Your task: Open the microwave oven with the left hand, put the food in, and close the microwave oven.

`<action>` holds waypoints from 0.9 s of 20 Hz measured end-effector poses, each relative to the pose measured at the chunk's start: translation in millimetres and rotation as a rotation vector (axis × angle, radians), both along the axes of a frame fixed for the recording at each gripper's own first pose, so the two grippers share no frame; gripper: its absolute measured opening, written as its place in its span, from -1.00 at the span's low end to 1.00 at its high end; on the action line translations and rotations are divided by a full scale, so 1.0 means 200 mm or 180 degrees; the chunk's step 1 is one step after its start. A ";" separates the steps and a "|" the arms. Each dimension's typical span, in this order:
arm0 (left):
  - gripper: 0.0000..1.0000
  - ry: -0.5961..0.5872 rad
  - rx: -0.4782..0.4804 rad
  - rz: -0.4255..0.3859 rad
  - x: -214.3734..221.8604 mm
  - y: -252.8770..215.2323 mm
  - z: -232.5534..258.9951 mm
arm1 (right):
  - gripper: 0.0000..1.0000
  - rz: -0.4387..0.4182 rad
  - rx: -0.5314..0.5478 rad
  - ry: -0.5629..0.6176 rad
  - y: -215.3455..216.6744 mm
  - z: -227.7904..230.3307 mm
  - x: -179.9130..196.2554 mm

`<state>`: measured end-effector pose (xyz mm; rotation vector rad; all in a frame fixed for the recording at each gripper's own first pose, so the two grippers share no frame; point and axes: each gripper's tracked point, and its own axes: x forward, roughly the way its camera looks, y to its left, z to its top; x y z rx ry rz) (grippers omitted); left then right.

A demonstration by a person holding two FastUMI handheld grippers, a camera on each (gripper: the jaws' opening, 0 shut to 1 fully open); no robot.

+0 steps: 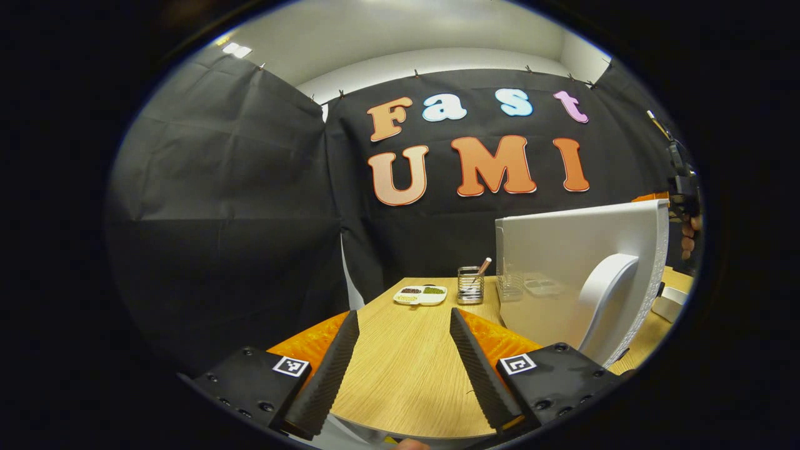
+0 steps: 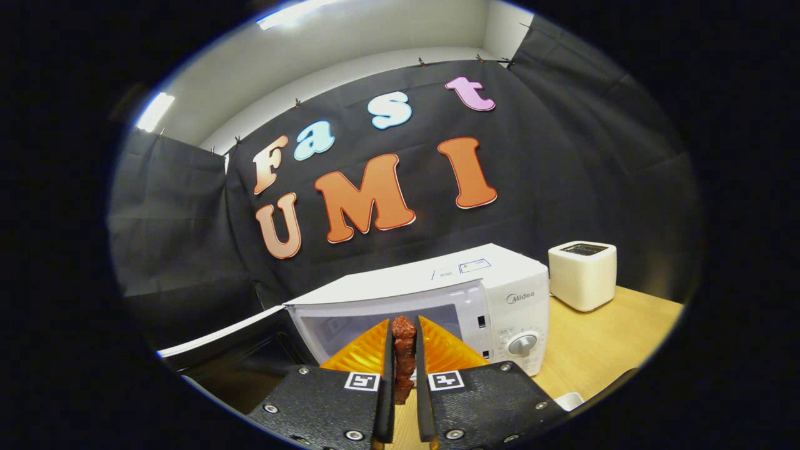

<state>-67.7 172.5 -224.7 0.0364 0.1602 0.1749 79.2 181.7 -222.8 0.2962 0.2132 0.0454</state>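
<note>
Microwave oven [image 2: 431, 300] is standing open on the tabletop [image 2: 619, 337]; right gripper [image 2: 403, 356] is clenching the food [image 2: 404, 350] before the cavity. Left gripper [image 1: 405, 350] is hanging released. Next: feeding it inside.

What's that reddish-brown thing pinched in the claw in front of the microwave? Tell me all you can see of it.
It is a narrow, reddish-brown chunk of food with a rough, bumpy surface, rather like a strip of cooked meat. It stands upright, clamped between the two black fingers of the right claw, which press on both its sides. Its top pokes above the fingertips and its lower end hangs between them. It is held in the air before the open white microwave oven, not yet inside.
</note>
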 end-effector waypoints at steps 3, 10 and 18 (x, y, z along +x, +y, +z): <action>0.82 0.0018 0.0002 0.0043 0.00 0.04 -0.01 | -0.72 -0.0199 0.0239 -0.0048 0.00 -0.06 0.09; 0.82 0.0110 -0.0032 0.0136 0.02 0.12 -0.08 | -0.72 -0.0618 0.0994 0.0009 0.04 -0.31 0.31; 0.90 0.0179 -0.0014 0.0201 0.03 0.16 -0.12 | -0.72 -0.1045 0.1352 0.0158 0.11 -0.59 0.52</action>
